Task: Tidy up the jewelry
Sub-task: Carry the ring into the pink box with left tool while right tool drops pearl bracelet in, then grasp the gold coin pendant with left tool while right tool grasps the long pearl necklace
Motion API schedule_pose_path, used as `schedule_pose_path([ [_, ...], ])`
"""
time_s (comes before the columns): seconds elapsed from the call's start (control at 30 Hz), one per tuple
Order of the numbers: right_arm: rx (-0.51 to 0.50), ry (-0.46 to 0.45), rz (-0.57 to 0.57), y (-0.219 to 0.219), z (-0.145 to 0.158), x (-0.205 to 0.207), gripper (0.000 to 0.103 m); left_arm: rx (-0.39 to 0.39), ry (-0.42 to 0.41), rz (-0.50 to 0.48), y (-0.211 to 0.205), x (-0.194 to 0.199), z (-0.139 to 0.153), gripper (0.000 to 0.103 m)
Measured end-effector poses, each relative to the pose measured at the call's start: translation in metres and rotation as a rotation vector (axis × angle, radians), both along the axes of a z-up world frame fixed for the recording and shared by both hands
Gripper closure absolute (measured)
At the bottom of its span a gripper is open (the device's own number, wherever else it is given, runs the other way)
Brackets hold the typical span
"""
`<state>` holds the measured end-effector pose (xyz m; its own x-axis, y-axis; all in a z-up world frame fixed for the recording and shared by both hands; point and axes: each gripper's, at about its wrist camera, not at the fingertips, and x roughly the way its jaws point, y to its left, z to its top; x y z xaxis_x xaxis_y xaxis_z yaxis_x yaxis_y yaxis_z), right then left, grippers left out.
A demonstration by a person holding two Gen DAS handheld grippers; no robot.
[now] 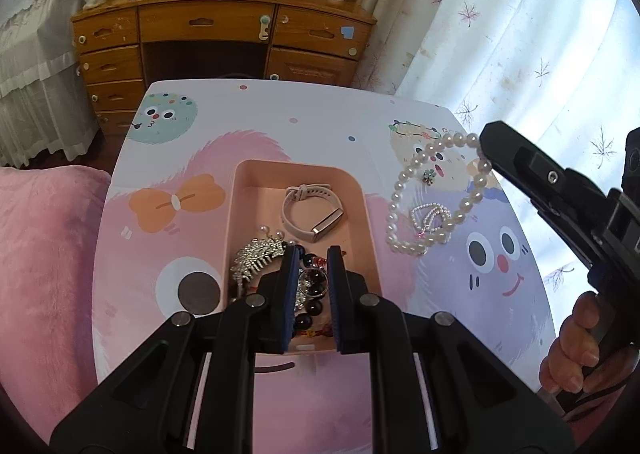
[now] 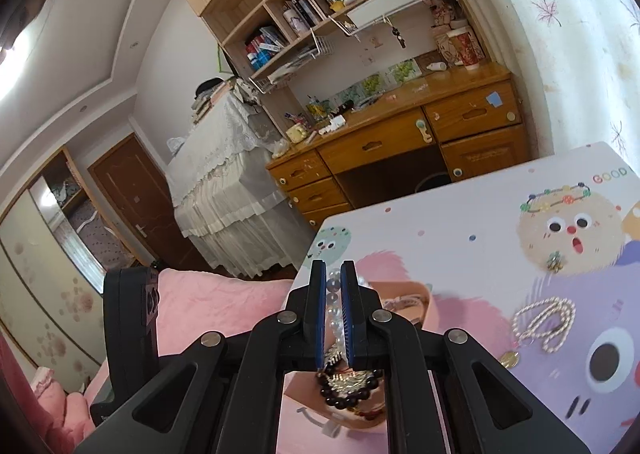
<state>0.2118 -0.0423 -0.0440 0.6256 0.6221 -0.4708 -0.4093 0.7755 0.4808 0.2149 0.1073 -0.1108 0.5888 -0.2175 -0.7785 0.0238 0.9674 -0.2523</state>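
Note:
A pink tray point(image 1: 246, 190) sits mid-table and holds a pink watch point(image 1: 310, 210), a silver comb point(image 1: 256, 260) and a dark bead bracelet point(image 1: 312, 294). My left gripper point(image 1: 313, 254) hovers just above the tray's near end, its jaws a little apart and empty. My right gripper point(image 2: 333, 270) is shut on a large pearl bracelet point(image 1: 436, 194) and holds it in the air to the right of the tray. A small pearl necklace point(image 1: 430, 216) and a flower earring point(image 1: 429, 176) lie on the table under it. The necklace point(image 2: 546, 324) and earring point(image 2: 555, 261) also show in the right wrist view.
The table point(image 1: 280, 126) has a cartoon print cover. A pink blanket point(image 1: 44, 254) lies to its left. A wooden desk point(image 1: 224, 38) stands beyond the far edge, curtains point(image 1: 520, 34) to the right. A gold coin-like piece point(image 2: 509, 359) lies near the necklace.

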Motion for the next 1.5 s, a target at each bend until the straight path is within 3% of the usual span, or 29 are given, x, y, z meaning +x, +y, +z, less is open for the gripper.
schedule_pose_path([
  [0.1, -0.029, 0.053, -0.043, 0.019, -0.009, -0.004, 0.087, -0.044, 0.028, -0.022, 0.012, 0.005, -0.006, 0.088],
  [0.13, -0.034, 0.07, -0.068, 0.022, -0.013, -0.002, 0.065, -0.048, 0.05, -0.031, 0.015, 0.009, -0.009, 0.086],
  [0.17, -0.022, 0.078, -0.084, 0.024, -0.015, -0.004, 0.049, -0.044, 0.065, -0.036, 0.018, 0.011, -0.011, 0.077],
  [0.2, 0.004, 0.075, -0.094, 0.026, -0.016, -0.007, 0.049, -0.039, 0.069, -0.04, 0.02, 0.013, -0.012, 0.065],
  [0.27, 0.021, 0.077, -0.12, 0.026, -0.019, -0.006, 0.048, -0.037, 0.052, -0.057, 0.025, 0.013, -0.011, 0.053],
  [0.37, -0.008, 0.077, -0.155, 0.03, -0.023, -0.009, 0.048, -0.04, 0.031, -0.091, 0.031, 0.013, -0.008, 0.045],
  [0.6, -0.044, 0.145, -0.229, 0.007, -0.047, -0.003, 0.047, -0.05, 0.008, -0.116, 0.031, 0.008, -0.009, 0.045],
  [0.7, -0.049, 0.167, -0.255, -0.012, -0.058, -0.001, 0.038, -0.059, 0.016, -0.133, 0.021, 0.008, -0.01, 0.044],
  [0.9, -0.087, 0.255, -0.264, -0.061, -0.081, 0.024, 0.034, -0.048, 0.017, -0.151, -0.016, 0.009, -0.005, 0.043],
  [1.1, -0.152, 0.254, -0.242, -0.11, -0.08, 0.051, 0.02, -0.058, 0.001, -0.134, -0.065, 0.016, 0.002, 0.039],
  [1.27, -0.267, 0.231, -0.177, -0.145, -0.071, 0.076, 0.015, -0.064, -0.001, -0.104, -0.109, 0.03, -0.001, 0.038],
  [1.5, -0.622, 0.099, -0.002, -0.162, -0.075, 0.099, 0.013, -0.017, 0.042, -0.065, -0.159, 0.052, -0.021, 0.038],
])
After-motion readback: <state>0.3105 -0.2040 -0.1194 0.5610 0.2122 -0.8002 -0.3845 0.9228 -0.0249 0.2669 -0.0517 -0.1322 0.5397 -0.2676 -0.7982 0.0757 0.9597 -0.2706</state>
